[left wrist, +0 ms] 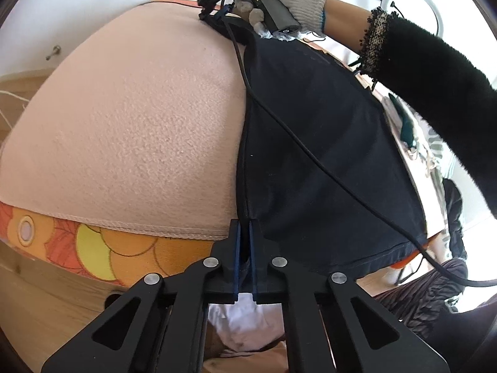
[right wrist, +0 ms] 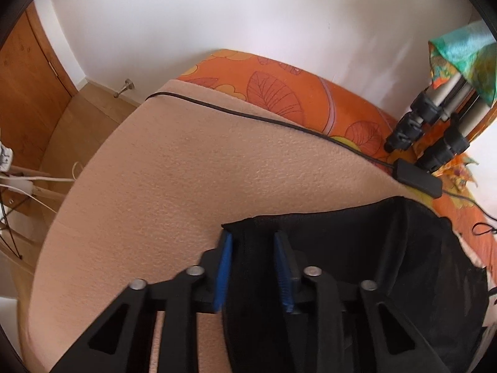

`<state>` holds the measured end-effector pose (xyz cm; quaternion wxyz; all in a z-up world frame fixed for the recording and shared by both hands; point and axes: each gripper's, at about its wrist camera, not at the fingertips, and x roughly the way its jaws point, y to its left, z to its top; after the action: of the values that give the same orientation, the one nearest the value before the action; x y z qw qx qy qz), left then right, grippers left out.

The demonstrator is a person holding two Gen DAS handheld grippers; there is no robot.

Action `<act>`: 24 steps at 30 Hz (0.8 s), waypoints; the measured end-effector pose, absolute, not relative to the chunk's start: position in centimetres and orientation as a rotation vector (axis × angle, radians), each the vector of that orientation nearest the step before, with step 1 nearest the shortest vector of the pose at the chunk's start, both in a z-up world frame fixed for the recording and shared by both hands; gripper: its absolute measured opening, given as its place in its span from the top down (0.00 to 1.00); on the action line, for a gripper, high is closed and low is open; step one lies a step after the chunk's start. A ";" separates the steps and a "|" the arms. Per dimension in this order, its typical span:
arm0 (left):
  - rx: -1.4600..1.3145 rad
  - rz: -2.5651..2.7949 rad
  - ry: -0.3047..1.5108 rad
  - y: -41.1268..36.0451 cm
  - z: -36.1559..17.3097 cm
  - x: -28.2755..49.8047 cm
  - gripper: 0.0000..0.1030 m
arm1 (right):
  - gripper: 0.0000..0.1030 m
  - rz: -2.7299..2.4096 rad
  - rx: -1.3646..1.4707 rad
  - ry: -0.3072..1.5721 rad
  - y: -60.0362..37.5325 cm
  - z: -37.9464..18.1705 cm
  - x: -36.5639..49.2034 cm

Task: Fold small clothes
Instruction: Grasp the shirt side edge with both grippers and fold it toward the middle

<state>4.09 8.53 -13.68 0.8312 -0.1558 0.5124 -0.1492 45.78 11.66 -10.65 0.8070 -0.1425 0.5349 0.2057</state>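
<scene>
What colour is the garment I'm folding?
Black garment, plain; clearest in the left wrist view, on the pink blanket.

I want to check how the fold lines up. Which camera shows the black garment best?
The left wrist view: the black garment lies spread across the peach blanket. The right wrist view shows only one edge.

This is looking like a bedroom in a home. A bed is filling both views, wearing an orange floral sheet with a peach fleece blanket lying over it. Plain white walls are rising behind the bed, wooden flooring is showing beside it, and a wooden door is standing in the corner with a metal door stopper sitting near it. A tripod's black-tipped legs are resting on the bed, and a ring light is standing by the wall.
</scene>
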 end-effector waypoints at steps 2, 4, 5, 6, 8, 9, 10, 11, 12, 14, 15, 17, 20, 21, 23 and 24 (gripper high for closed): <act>-0.336 -0.326 1.084 8.6 -13.7 3.9 0.98 | 0.98 0.439 -0.301 1.131 11.4 -10.6 45.5; -0.341 -0.335 1.071 8.7 -13.5 3.6 0.98 | 1.00 0.427 -0.273 1.122 10.5 -10.4 45.6; -0.342 -0.339 1.066 8.8 -13.3 3.5 0.98 | 1.00 0.421 -0.257 1.110 9.9 -10.1 45.7; -0.342 -0.342 1.061 8.9 -13.2 3.4 0.98 | 1.00 0.418 -0.249 1.099 9.4 -9.8 45.6; -0.352 -0.349 1.041 8.9 -12.7 3.5 0.98 | 1.00 0.414 -0.239 1.085 8.6 -9.2 45.7; -0.353 -0.355 1.035 9.0 -12.5 3.4 0.98 | 1.00 0.410 -0.237 1.077 8.5 -8.9 45.6; -0.350 -0.361 1.028 8.8 -12.2 3.4 0.98 | 1.00 0.409 -0.232 1.063 8.1 -8.3 45.5; -0.340 -0.367 1.020 8.6 -11.9 3.4 0.98 | 1.00 0.409 -0.229 1.051 8.0 -7.9 45.5; -0.329 -0.372 1.012 8.3 -11.7 3.3 0.98 | 1.00 0.408 -0.223 1.032 7.3 -7.1 45.4; -0.314 -0.388 1.001 7.7 -11.2 3.3 0.98 | 1.00 0.401 -0.211 1.012 6.2 -6.2 45.0; -0.309 -0.398 0.999 7.4 -11.1 3.3 0.98 | 1.00 0.395 -0.206 1.004 5.7 -5.7 45.0; -0.300 -0.423 0.994 6.3 -10.8 3.4 0.98 | 1.00 0.387 -0.197 0.984 4.7 -4.8 44.6; -0.288 -0.468 0.985 5.0 -10.4 3.6 0.99 | 1.00 0.371 -0.196 0.960 3.8 -4.2 44.6; -0.283 -0.482 0.983 4.6 -10.3 3.6 0.99 | 1.00 0.364 -0.197 0.953 3.2 -4.0 44.6; -0.268 -0.512 0.982 3.5 -10.1 3.7 0.99 | 1.00 0.351 -0.198 0.949 1.9 -3.7 44.5; -0.259 -0.524 0.984 3.0 -10.0 3.8 0.99 | 1.00 0.342 -0.197 0.945 1.1 -3.5 44.5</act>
<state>3.84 3.02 -10.03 0.8408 -0.1225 0.4654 -0.2481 44.45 1.10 -3.50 0.8718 -0.0944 0.4520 0.1635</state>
